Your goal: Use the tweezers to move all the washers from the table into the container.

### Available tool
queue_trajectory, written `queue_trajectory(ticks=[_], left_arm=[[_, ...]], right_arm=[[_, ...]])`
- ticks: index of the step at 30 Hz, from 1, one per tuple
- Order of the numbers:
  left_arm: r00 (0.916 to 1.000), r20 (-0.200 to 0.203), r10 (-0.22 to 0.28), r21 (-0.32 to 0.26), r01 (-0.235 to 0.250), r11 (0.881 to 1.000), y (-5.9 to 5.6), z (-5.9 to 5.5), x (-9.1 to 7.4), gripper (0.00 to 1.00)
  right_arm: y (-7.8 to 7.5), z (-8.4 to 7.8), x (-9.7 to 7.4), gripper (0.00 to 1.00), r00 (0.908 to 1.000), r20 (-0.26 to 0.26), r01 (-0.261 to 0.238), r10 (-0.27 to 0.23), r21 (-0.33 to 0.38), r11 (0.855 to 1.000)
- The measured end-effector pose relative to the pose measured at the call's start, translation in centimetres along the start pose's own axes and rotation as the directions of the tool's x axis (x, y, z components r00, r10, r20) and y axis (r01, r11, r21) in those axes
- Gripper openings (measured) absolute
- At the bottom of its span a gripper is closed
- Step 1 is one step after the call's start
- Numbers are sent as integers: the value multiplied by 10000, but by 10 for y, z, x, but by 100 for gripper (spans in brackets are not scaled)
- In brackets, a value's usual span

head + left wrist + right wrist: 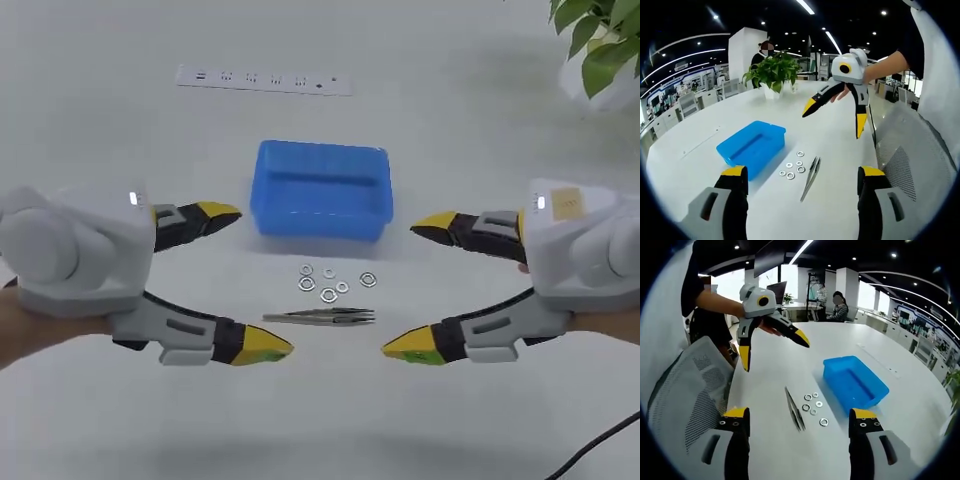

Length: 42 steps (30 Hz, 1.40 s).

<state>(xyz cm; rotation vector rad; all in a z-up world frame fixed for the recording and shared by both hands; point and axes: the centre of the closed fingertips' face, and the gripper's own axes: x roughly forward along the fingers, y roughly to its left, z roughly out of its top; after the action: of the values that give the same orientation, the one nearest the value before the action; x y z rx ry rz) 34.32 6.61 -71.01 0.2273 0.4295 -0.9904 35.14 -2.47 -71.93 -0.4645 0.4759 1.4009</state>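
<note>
Several small metal washers (326, 283) lie loose on the white table just in front of a blue plastic container (320, 190), which looks bare inside. Metal tweezers (320, 316) lie flat, closer to me than the washers. My left gripper (245, 282) hovers open to the left of them, my right gripper (420, 290) open to the right; neither touches anything. From the left gripper view, the washers (792, 168), tweezers (810, 177) and container (751, 146) sit ahead between the yellow-tipped jaws. The right gripper view has the washers (815, 407), tweezers (795, 415) and container (855, 382).
A white power strip (264, 81) lies at the far side of the table. A potted plant (600, 45) stands at the far right corner. A dark cable (600, 445) crosses the near right. A mesh chair (685, 395) is by the table edge.
</note>
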Motion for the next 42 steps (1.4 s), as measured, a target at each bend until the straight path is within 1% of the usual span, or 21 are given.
queue_trajectory(ticks=[3, 6, 8, 10, 11, 15, 17, 19, 21, 23, 24, 26, 27, 30, 31, 32, 34, 36, 39, 40, 42], left_arm=[[9999, -123, -54, 22, 54, 10000, -1, -4, 5, 95], [9992, -390, 22, 135, -16, 9999, 1, -12, 12, 90], [9987, -458, 221, 274, -208, 9994, 4, -20, 17, 83], [9987, -477, 197, 265, -185, 9995, 2, -27, 22, 77], [9983, -563, 170, 58, -167, 9998, 1, -32, 25, 76], [9958, -915, -27, -32, 24, 10000, -6, -45, 33, 75], [9946, -1038, -61, -29, 58, 10000, -7, -48, 35, 73], [9952, -981, 20, -289, -49, 9996, -5, -48, 38, 68], [9958, -916, -52, -554, 1, 9985, -4, -49, 41, 65], [9935, -1137, 7, -572, -73, 9983, -1, -55, 44, 65], [9913, -1318, 4, -550, -77, 9985, 0, -59, 45, 64], [9894, -1453, -55, -509, -19, 9987, -1, -63, 45, 61], [9872, -1589, -124, -476, 49, 9989, -2, -65, 45, 58], [9719, -2301, -491, 20, 510, 9987, -7, -77, 43, 55], [9692, -2397, -560, 141, 611, 9980, -8, -78, 43, 54], [9699, -2348, -652, 151, 707, 9974, -10, -77, 45, 54], [9679, -2374, -821, 67, 862, 9963, -12, -76, 47, 51], [9653, -2451, -907, 226, 992, 9948, -13, -76, 48, 46], [9570, -2751, -923, 716, 1162, 9907, -11, -76, 50, 41], [9542, -2839, -944, 911, 1249, 9880, -11, -76, 51, 40], [9508, -2879, -1140, 900, 1454, 9853, -12, -74, 53, 37]], right_arm=[[2, -5, 7, 79, 9997, -190, -163, 163, -31, 9999], [3, -6, 14, 76, 9995, -127, -301, 303, 150, 9994], [7, -5, 22, 74, 9985, 36, -545, 544, 453, 9975], [9, -7, 29, 71, 9980, -69, -621, 625, 413, 9972], [12, -10, 34, 70, 9964, -241, -802, 810, 320, 9963], [21, -23, 48, 66, 9863, -873, -1399, 1400, 66, 9901], [24, -27, 53, 61, 9810, -1116, -1604, 1587, -68, 9870], [27, -32, 56, 53, 9734, -1432, -1800, 1791, 68, 9837], [27, -34, 62, 50, 9711, -1567, -1821, 1797, -6, 9833], [26, -36, 66, 50, 9687, -1634, -1906, 1868, -79, 9816], [24, -41, 68, 48, 9643, -1925, -1860, 1818, -35, 9826], [19, -48, 70, 41, 9576, -2381, -1761, 1624, -372, 9837], [17, -48, 72, 39, 9576, -2398, -1730, 1595, -363, 9843], [14, -48, 77, 35, 9580, -2385, -1672, 1595, -123, 9858], [14, -49, 78, 34, 9569, -2427, -1675, 1593, -136, 9858], [14, -49, 79, 33, 9555, -2480, -1701, 1599, -201, 9852], [13, -53, 80, 31, 9446, -2883, -1771, 1570, -449, 9832], [11, -50, 81, 28, 9471, -2854, -1703, 1470, -586, 9836], [8, -52, 82, 23, 9437, -3076, -1582, 1218, -964, 9827], [6, -52, 82, 22, 9421, -3168, -1572, 1096, -1288, 9791], [9, -51, 82, 20, 9396, -3218, -1619, 1170, -1162, 9799]])
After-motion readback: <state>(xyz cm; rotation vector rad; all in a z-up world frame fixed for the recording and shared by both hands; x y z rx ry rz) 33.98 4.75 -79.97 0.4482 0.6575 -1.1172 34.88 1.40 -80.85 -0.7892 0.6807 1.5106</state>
